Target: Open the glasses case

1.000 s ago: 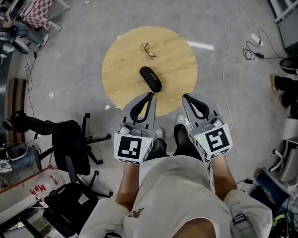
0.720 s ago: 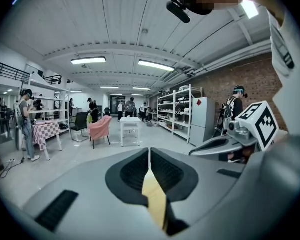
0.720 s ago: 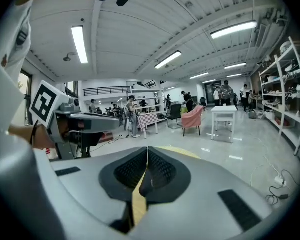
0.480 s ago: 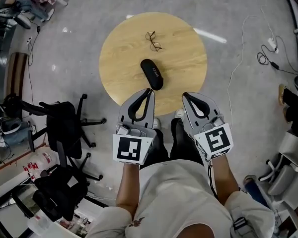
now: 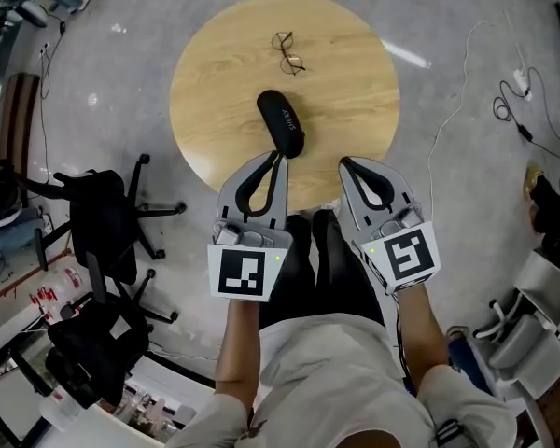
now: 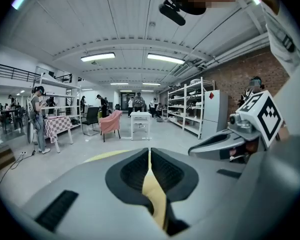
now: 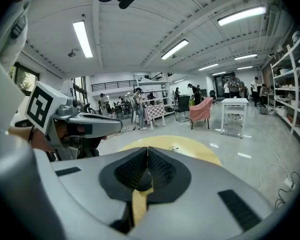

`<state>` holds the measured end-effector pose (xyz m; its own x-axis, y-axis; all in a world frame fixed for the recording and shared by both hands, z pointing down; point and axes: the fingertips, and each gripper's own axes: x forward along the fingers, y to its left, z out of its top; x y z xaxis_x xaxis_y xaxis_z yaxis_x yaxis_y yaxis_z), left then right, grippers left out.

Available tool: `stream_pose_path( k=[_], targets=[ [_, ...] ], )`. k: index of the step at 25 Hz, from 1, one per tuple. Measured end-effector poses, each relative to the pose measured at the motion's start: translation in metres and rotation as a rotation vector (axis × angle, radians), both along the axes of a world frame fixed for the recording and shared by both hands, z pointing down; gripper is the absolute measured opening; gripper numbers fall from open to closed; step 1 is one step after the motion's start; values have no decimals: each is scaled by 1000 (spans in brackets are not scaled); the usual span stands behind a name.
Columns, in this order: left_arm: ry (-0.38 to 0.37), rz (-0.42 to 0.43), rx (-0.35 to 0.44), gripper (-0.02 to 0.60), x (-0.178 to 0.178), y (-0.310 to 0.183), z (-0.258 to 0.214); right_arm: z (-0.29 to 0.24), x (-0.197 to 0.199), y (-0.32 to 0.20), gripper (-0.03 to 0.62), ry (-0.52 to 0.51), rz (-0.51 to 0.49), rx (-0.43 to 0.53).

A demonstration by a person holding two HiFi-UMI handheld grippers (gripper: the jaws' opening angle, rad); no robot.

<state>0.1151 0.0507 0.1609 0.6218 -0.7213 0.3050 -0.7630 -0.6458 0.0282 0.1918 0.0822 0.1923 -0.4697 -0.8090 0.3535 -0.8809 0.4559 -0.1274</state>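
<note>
Hovering at the near edge of a round wooden counter (image 5: 215, 101), the left claw (image 5: 280, 157) and the right claw (image 5: 344, 163) are held side by side above the person's legs. Both are clenched on nothing: in each gripper view the dark ribbed pads are seen pressed together along a thin seam, with only the yellow of the counter showing beyond them.

The case (image 5: 281, 124), a black oblong shell, is seen lying shut on the counter, set at a slant a little nearer the person than the middle. A pair of glasses (image 5: 289, 52) is left apart from it toward the far side. In the head view the tip of the left claw is found just short of the case's near end, while the right claw is kept off to the side over the counter's rim. How high either one is held above the wood cannot be told.

The step in hand is judged to be the approach, as the case is not yet touched and no part of the opening is done. For the next move, both claws would need to be released and brought down. The body of the case would need to be pinned by one claw, and the lid's edge caught and lifted by the other. A smooth, rounded shell of this kind may be expected to slide or spin on the wood unless it is firmly steadied first.
</note>
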Motion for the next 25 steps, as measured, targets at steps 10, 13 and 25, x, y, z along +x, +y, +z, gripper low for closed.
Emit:
stream_pose_path(
  k=[10,13,25],
  targets=[
    [9,42,-42,31,-3,-13,63,60,-23,-10,21,19,-15,-54],
    [7,58,-53,30,-4,-15,79,75,-29,-13,21,27,-6,-64],
    [-33,104,-70,31,-4,-27,143,126,-39,-23,21,34,12,-79]
  ],
)
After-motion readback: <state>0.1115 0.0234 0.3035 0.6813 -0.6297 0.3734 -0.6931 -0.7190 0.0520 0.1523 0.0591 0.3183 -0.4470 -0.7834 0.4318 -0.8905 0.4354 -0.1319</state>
